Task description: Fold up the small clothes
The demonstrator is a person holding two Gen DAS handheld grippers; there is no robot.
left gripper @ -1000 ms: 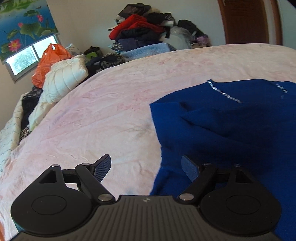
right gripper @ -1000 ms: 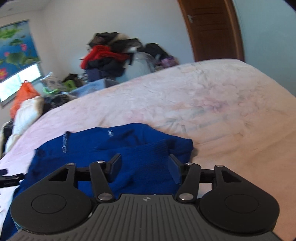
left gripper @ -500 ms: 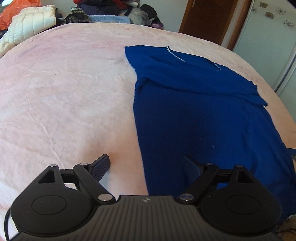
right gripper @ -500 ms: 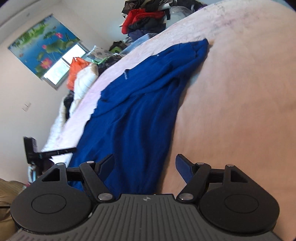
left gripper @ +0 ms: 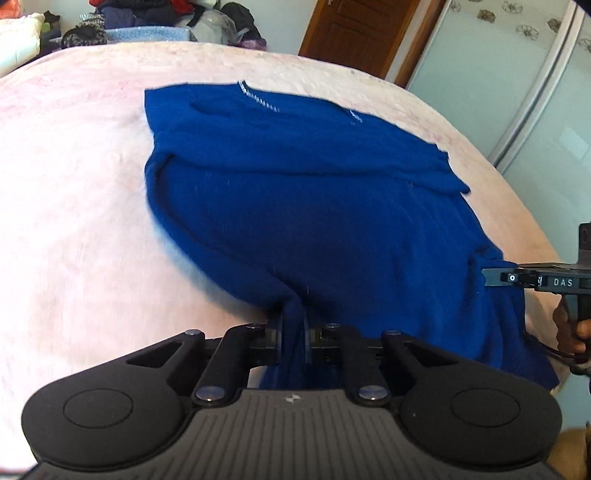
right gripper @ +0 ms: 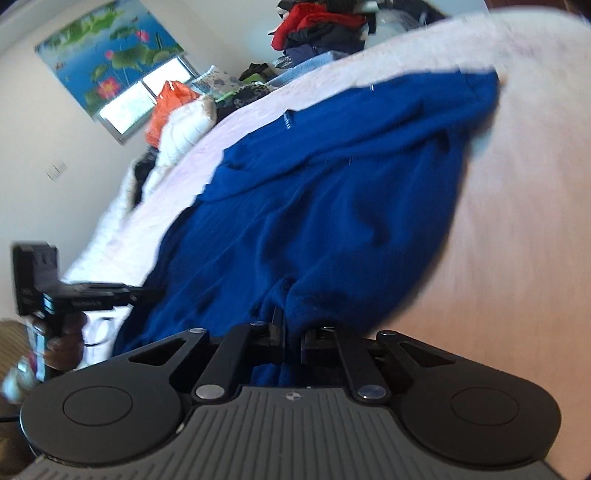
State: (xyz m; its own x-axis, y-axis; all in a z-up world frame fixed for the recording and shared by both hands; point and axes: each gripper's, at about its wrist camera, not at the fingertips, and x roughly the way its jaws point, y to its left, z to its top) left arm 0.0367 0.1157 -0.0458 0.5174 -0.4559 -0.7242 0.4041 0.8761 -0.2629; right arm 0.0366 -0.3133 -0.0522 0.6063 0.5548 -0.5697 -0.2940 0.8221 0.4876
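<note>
A blue knit sweater (left gripper: 314,203) lies spread on the pink bed cover (left gripper: 74,184), its neckline at the far end. My left gripper (left gripper: 293,325) is closing its jaws, and they pinch the near left corner of the hem. In the right wrist view the sweater (right gripper: 351,184) runs away from my right gripper (right gripper: 293,328), whose jaws are also closing and clamp the near right corner of the hem. The right gripper (left gripper: 495,277) shows at the sweater's right edge in the left wrist view. The left gripper (right gripper: 147,291), in a hand, shows at the left of the right wrist view.
A pile of clothes (right gripper: 321,26) sits beyond the far end of the bed. An orange bag (right gripper: 166,107) and a white quilted bundle (right gripper: 184,129) lie near the window (right gripper: 125,107). A wooden door (left gripper: 354,33) and a sliding wardrobe door (left gripper: 517,92) stand at the right.
Both grippers came back to the near hem, tilted down and shut on it; earlier they stood open. The hem corners are now bunched between the jaws.
</note>
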